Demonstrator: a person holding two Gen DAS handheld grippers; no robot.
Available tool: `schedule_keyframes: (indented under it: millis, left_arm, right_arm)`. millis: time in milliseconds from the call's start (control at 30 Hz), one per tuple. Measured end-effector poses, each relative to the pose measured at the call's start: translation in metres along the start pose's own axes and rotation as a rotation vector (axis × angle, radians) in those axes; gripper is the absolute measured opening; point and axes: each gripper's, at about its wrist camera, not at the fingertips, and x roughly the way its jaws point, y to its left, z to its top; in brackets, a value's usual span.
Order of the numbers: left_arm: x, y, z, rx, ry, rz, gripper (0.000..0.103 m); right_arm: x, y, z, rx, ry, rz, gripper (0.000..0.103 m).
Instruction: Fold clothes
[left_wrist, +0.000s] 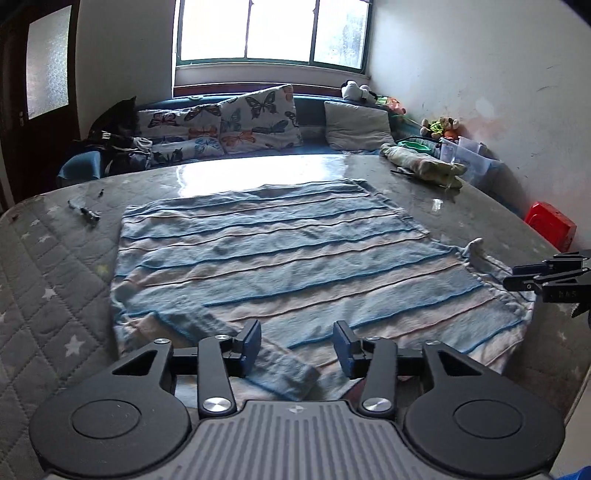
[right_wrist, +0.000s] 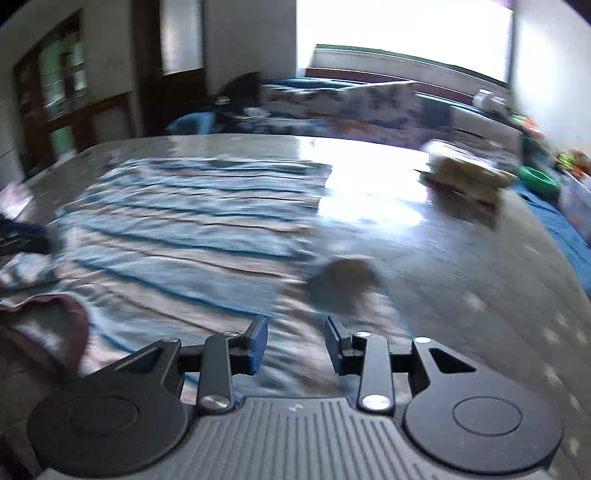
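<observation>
A knitted garment with blue, white and pink stripes (left_wrist: 266, 258) lies spread flat on a grey quilted mattress (left_wrist: 55, 288). One sleeve (left_wrist: 236, 343) is folded across its near edge. My left gripper (left_wrist: 297, 349) hovers over that sleeve, open, with nothing between its blue pads. My right gripper (left_wrist: 515, 277) shows at the right edge of the left wrist view, beside the garment's right corner. The right wrist view is blurred. There the right gripper (right_wrist: 295, 345) is open and empty above the striped garment (right_wrist: 192, 229), near its right edge.
Butterfly-print pillows (left_wrist: 255, 118) and a grey cushion (left_wrist: 356, 125) line the far side under the window. A folded cloth (left_wrist: 424, 166), a clear plastic box (left_wrist: 471, 153) and a red object (left_wrist: 550, 225) sit at the right. Small dark bits (left_wrist: 86, 214) lie at the left. A maroon-edged cloth (right_wrist: 44, 325) is at the near left.
</observation>
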Motion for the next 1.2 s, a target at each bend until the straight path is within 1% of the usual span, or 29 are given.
schedule_keyframes:
  millis: [67,200,267,433,533,600,633,667,700,800,867,900,967,1067,1200]
  left_arm:
    - [0.003,-0.006,0.001,0.008,0.004,-0.007,0.048]
    - [0.010,-0.017,0.005,0.019,0.011,-0.018,0.050]
    - [0.012,-0.021,0.008,0.021,0.011,-0.019,0.053]
    - [0.016,-0.029,0.011,0.029,0.011,-0.030,0.053]
    - [0.018,-0.032,0.011,0.036,0.016,-0.031,0.055]
    - [0.020,-0.033,0.010,0.034,0.019,-0.032,0.058]
    - [0.020,-0.033,0.010,0.032,0.019,-0.032,0.059]
    - [0.021,-0.034,0.010,0.030,0.019,-0.032,0.061]
    - [0.021,-0.034,0.010,0.028,0.020,-0.032,0.064]
    - [0.021,-0.035,0.010,0.028,0.017,-0.031,0.073]
    - [0.021,-0.034,0.010,0.026,0.014,-0.032,0.074]
    - [0.021,-0.034,0.010,0.025,0.012,-0.032,0.077]
    - [0.021,-0.033,0.010,0.021,0.009,-0.032,0.080]
    - [0.020,-0.032,0.010,0.017,0.005,-0.033,0.081]
    - [0.019,-0.031,0.009,0.012,-0.002,-0.035,0.085]
  right_arm:
    - [-0.004,-0.015,-0.006,0.032,-0.008,-0.048,0.041]
    - [-0.008,-0.039,-0.016,0.090,-0.009,-0.112,0.042]
    - [-0.007,-0.047,-0.022,0.133,0.000,-0.116,0.042]
    - [-0.010,-0.055,-0.031,0.197,-0.007,-0.121,0.042]
    - [-0.008,-0.056,-0.034,0.223,-0.007,-0.114,0.042]
    - [-0.008,-0.056,-0.034,0.237,-0.011,-0.106,0.038]
    - [-0.008,-0.056,-0.034,0.246,-0.014,-0.100,0.035]
    - [-0.009,-0.057,-0.034,0.257,-0.018,-0.096,0.024]
    - [-0.009,-0.057,-0.034,0.270,-0.023,-0.091,0.016]
    - [-0.014,-0.055,-0.030,0.291,-0.046,-0.070,0.011]
    - [-0.019,-0.051,-0.025,0.285,-0.071,-0.058,0.010]
    - [-0.024,-0.048,-0.022,0.280,-0.087,-0.043,0.010]
    - [-0.033,-0.037,-0.011,0.249,-0.121,0.001,0.010]
    - [-0.040,-0.018,0.004,0.197,-0.150,0.077,0.010]
    - [-0.033,0.011,0.020,0.124,-0.147,0.186,0.010]
